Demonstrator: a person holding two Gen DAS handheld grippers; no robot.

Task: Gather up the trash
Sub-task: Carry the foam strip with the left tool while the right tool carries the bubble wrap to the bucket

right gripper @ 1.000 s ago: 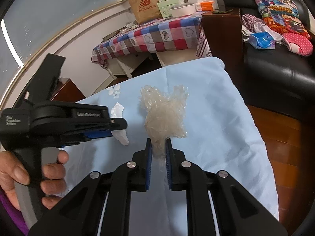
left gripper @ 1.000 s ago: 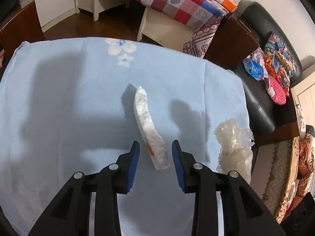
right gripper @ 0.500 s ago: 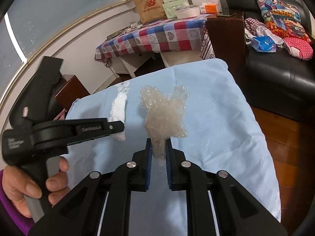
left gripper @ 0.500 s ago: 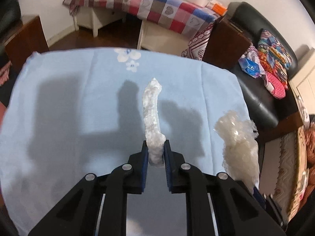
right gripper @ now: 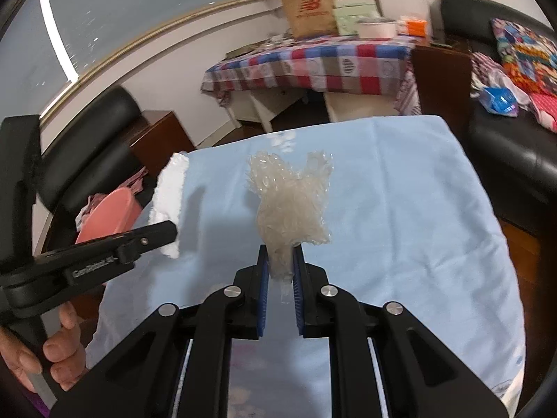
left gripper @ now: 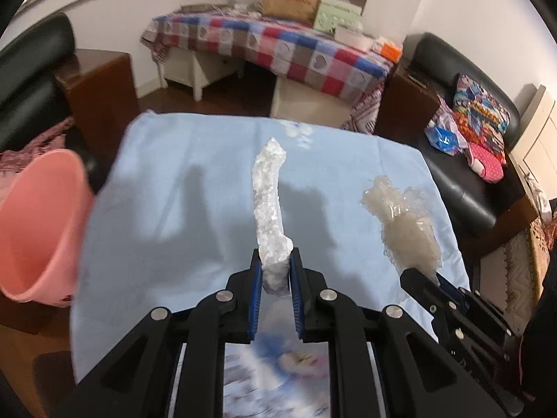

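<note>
A second ago my left gripper stood wide around the white foam strip as it lay on the blue tablecloth; now its blue pads are pinched on the strip's near end and the strip is lifted clear of the cloth, sticking up and away from me. My right gripper has not changed: jaws nearly closed on the tail of the crumpled clear plastic wrap, which it also carries above the cloth. So I judge both pieces of trash are picked up and only the drop is left. The pink bin has come into view off the table's left edge, beside and below the cloth, so I reckon the left load goes there first, with the right to follow
</note>
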